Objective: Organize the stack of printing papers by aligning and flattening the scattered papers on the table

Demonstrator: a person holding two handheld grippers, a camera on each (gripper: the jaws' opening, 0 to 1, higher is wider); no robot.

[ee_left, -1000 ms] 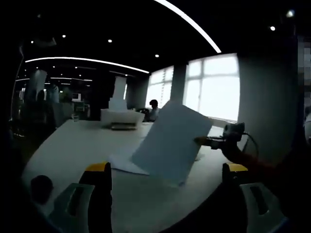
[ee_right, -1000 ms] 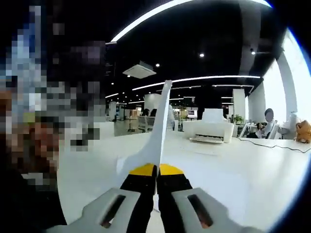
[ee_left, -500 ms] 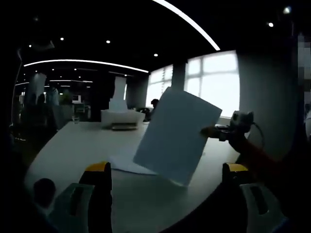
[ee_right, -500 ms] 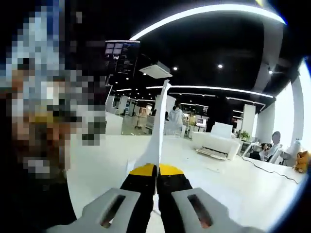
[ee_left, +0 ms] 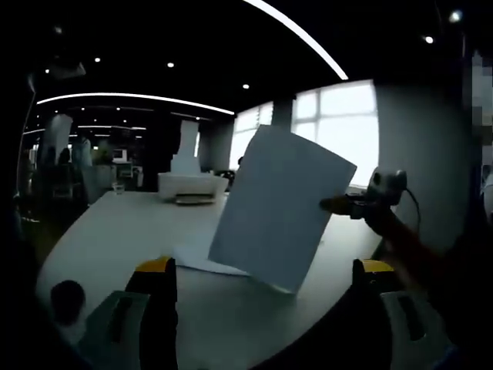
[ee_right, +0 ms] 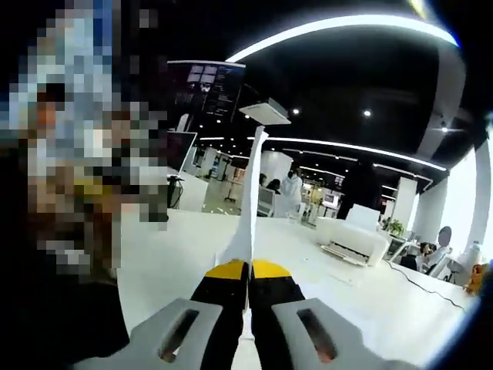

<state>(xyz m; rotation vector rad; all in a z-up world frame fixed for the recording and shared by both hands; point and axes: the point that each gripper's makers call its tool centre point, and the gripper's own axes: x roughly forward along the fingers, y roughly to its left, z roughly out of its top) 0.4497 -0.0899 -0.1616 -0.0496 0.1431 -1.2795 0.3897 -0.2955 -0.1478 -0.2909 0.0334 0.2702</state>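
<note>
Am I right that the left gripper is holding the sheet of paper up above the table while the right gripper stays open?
Not quite: the right gripper holds the sheet of paper above the table, shut on its edge; the left gripper is the open one. The left gripper view shows this.

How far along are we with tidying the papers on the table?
Early stage, as far as I can see. In hand: the right claw is shut on one sheet, holding it up off the table. The left claw is open and holds nothing. Left to do: at least one more loose paper lies flat on the table, and no aligned stack is visible yet. The lifted sheet must be laid down and squared.
</note>
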